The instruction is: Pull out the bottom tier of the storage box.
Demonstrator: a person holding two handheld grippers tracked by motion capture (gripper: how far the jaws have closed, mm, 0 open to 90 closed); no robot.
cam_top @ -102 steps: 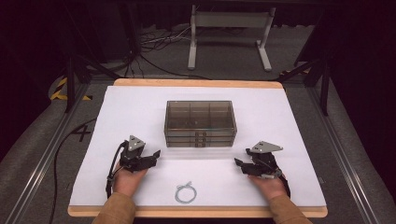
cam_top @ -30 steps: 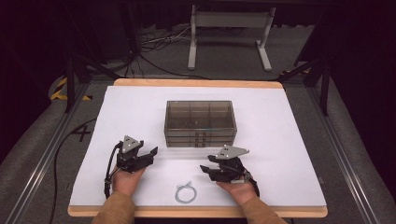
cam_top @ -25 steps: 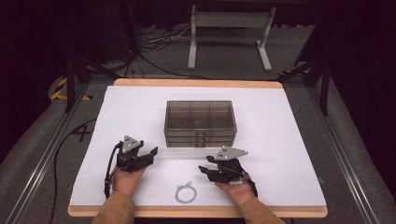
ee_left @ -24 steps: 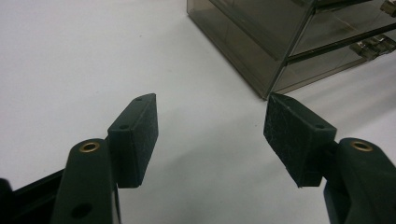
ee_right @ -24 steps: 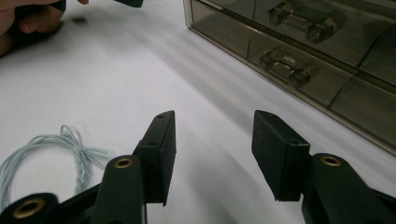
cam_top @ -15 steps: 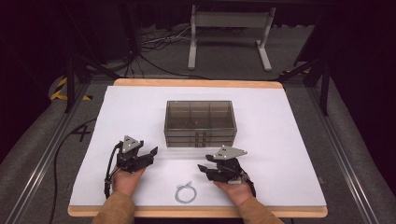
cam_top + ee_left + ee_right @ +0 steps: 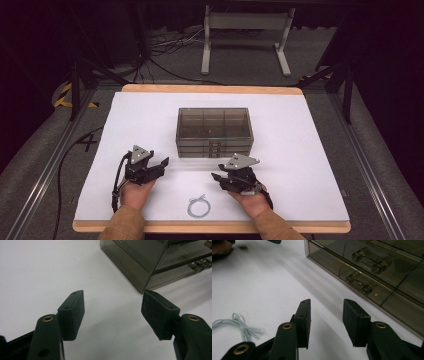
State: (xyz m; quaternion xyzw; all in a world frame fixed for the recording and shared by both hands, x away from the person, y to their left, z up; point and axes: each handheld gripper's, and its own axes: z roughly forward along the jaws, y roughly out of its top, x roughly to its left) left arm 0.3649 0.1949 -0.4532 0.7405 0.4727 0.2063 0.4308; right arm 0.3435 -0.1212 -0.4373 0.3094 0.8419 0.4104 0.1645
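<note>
A smoky drawer box [image 7: 214, 131] sits mid-table on the white sheet [image 7: 125, 125]. Near it, the left gripper [image 7: 159, 165] and right gripper [image 7: 218, 178] hover with jaws apart and empty, likely flanking the coiled cord [image 7: 198, 205] at the near edge for pickup.

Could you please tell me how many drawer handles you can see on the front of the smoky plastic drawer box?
2 in the right gripper view: an upper handle and a lower handle on the drawer box. The high view hints at a third drawer, so another handle may be out of frame.
</note>
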